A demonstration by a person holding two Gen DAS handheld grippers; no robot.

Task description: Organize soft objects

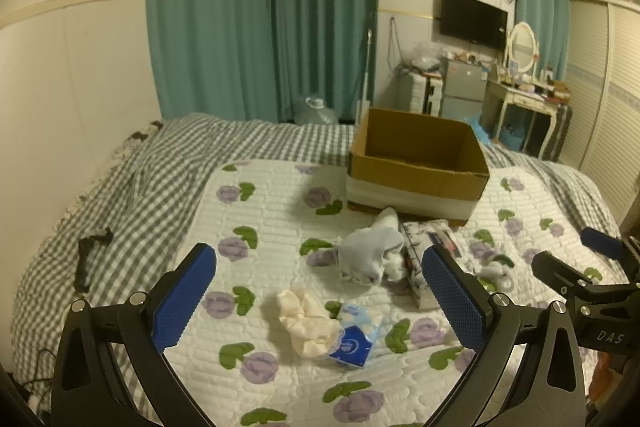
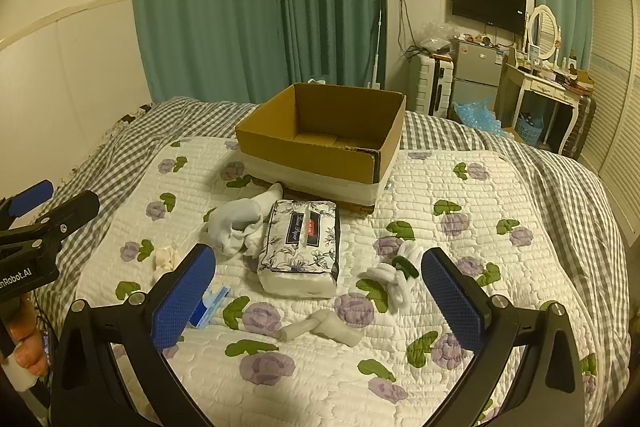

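An open cardboard box [image 1: 416, 163] [image 2: 320, 139] stands empty on the floral quilt [image 1: 280, 211] [image 2: 460, 267]. In front of it lie a pale blue-white cloth [image 1: 370, 251] [image 2: 236, 223], a floral tissue pack [image 2: 302, 247] [image 1: 416, 267], a cream sock [image 1: 306, 323] [image 2: 166, 259], a small blue tissue packet [image 1: 354, 337] [image 2: 210, 305], a white sock with a dark band [image 2: 400, 275] [image 1: 498, 269] and a beige rolled sock [image 2: 324, 325]. My left gripper [image 1: 320, 303] is open above the cream sock. My right gripper [image 2: 318, 301] is open above the beige sock.
The quilt lies on a grey checked bed cover [image 1: 120, 187]. A dark object [image 1: 90, 255] lies on the cover at left. Teal curtains [image 1: 260, 15], a fridge [image 1: 464, 87], a dressing table [image 1: 524, 99] and a wall TV [image 1: 474, 21] stand beyond the bed.
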